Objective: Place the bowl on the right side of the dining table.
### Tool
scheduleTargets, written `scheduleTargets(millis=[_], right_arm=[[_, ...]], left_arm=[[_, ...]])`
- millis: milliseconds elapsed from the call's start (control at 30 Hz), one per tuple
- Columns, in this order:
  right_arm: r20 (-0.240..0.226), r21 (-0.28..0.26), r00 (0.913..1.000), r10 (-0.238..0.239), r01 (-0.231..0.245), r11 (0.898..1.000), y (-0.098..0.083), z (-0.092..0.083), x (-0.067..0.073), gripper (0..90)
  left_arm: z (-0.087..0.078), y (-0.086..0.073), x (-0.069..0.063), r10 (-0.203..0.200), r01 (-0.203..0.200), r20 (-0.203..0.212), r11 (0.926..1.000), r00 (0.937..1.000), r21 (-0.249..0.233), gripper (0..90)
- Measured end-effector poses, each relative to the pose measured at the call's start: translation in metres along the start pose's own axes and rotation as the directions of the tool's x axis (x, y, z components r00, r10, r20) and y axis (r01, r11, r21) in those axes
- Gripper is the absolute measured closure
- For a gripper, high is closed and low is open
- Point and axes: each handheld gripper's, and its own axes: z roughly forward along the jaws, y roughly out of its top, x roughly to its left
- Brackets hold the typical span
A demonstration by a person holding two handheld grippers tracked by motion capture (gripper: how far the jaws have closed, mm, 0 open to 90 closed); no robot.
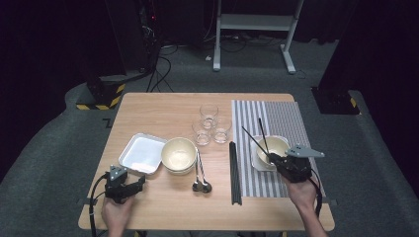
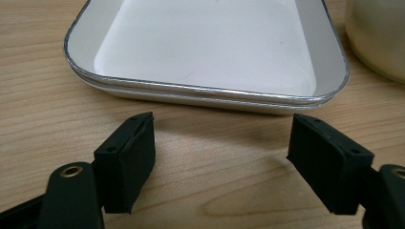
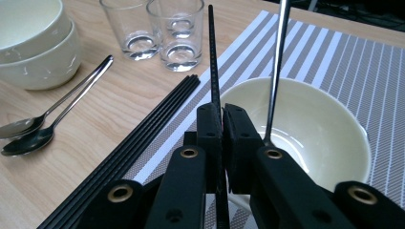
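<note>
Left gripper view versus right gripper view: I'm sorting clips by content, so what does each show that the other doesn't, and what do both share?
Left gripper view: the white tray ahead of the open left gripper.

Right gripper view: the right gripper shut on a black chopstick, a bowl on the striped mat, three glasses, two spoons and more chopsticks.

Both: the wooden table and the stacked cream bowls.

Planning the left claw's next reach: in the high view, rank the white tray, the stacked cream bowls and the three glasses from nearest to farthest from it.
From the left claw:
1. White tray, just ahead of it.
2. Stacked cream bowls, beside the tray, toward the table's middle.
3. Three glasses, farther back, near the striped mat.
</note>
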Motion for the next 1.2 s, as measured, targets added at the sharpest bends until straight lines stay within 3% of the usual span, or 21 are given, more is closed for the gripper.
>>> scheduleTargets(millis=[433,667,833,1033,1200], right_arm=[[0.005,-0.023,0.9998,0.019,-0.019,1.0,0.012,-0.005,-0.017,86.1],[0.008,-0.02,0.9984,0.056,-0.055,0.998,0.021,-0.005,-0.029,86.1],[0.022,-0.024,0.9994,0.026,-0.026,0.999,0.023,-0.005,-0.033,86.1],[0.018,-0.039,0.9993,0.032,-0.031,0.999,0.024,-0.004,-0.04,86.1],[0.043,-0.023,0.9986,0.031,-0.03,0.999,0.027,-0.001,-0.05,86.0]], left_arm=[[0.0,0.0,-0.001,0.006,-0.006,-0.007,1.0,1.0,0.002,24.6],[0.0,0.0,-0.001,0.005,-0.005,-0.007,1.0,1.0,0.002,24.6],[0.0,0.0,-0.001,0.009,-0.009,-0.01,1.0,0.9999,0.003,24.6],[0.0,0.0,-0.002,0.011,-0.011,-0.012,0.9999,0.9999,0.005,24.6],[0.001,0.0,-0.002,0.014,-0.014,-0.015,0.9999,0.9998,0.005,24.6]])
